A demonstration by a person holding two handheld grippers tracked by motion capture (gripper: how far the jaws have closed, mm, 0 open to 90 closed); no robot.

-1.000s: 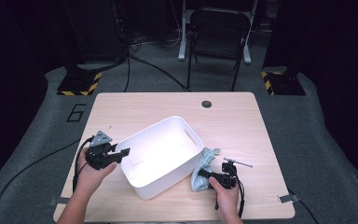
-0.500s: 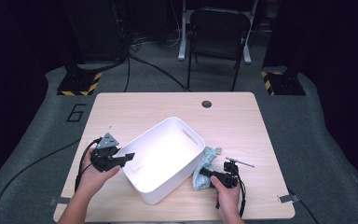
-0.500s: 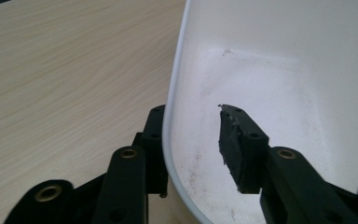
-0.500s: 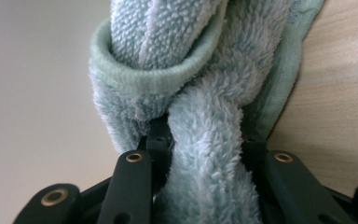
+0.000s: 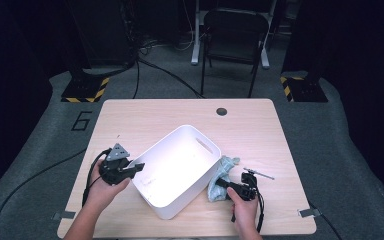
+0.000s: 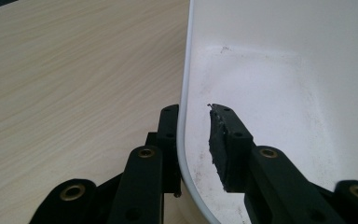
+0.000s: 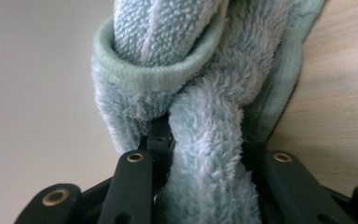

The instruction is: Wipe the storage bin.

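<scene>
Two grippers are seen at work around one white plastic tub (image 5: pixel 180 170) on a single wooden table (image 5: pixel 130 115). At the tub's near-left wall, the left gripper (image 5: pixel 139 166) is set astride the rim: in the left gripper view, one black jaw is placed outside the wall and the other inside, with the thin white rim (image 6: pixel 182 116) running between them. Its jaws have just been closing on that wall; the outer jaw lies against the plastic, while a narrow gap is left between the inner pad and the wall's inner face. On the tub's right side, one pale blue towel (image 5: pixel 221 175) is bunched against the outer wall, resting on the table. The right gripper (image 5: pixel 219 182) is clamped on the towel's near end; in the right gripper view a thick fold of fluffy cloth (image 7: pixel 205 140) is pinched between the two jaws, with the tub's white wall (image 7: pixel 32 93) at one side and bare wood at the other. One small metal item (image 5: pixel 258 174), too small to be identified, lies just beyond the towel, farther from the tub. One round hole (image 5: pixel 222 111) is cut in the tabletop well behind the tub. Two hands are counted, one on each gripper. One chair (image 5: pixel 230 30) stands on the floor far behind the tub.
</scene>
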